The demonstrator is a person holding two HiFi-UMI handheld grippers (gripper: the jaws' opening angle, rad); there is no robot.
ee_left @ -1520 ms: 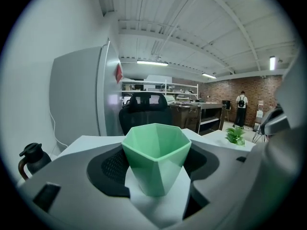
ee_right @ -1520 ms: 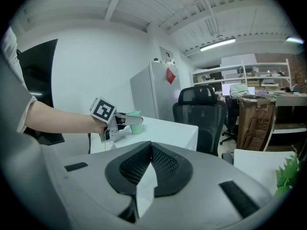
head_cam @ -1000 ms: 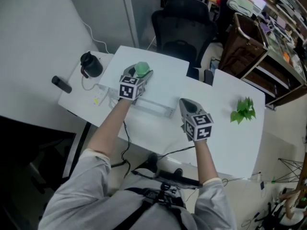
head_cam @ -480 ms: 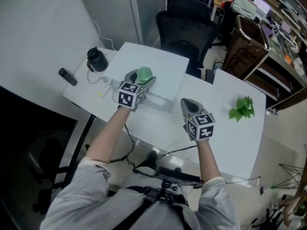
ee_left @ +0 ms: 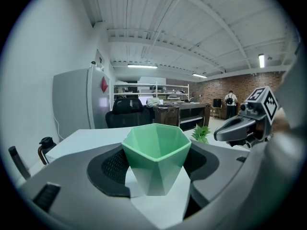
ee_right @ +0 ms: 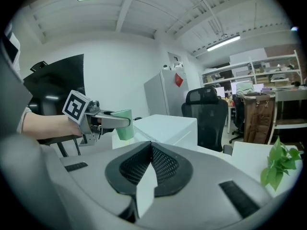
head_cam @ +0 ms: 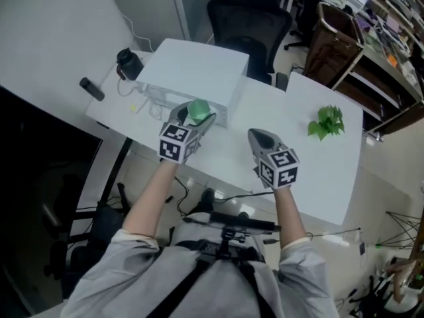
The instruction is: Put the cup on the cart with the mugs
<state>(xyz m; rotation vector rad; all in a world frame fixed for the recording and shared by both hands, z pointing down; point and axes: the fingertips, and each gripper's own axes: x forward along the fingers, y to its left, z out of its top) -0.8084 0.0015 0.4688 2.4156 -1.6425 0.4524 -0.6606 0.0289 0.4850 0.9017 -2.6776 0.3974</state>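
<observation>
Above the white table [head_cam: 318,177], the left tool [head_cam: 194,116] grips a green cup [ee_left: 156,155]; the right tool [ee_right: 151,150] is closed, empty.

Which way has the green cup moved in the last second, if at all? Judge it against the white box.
Yes. The green cup, held in the left gripper, has pulled back off the white box toward the person.

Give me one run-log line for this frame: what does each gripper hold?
left gripper: shut on green faceted cup, upright | right gripper: shut, empty | placement: not yet done
</observation>
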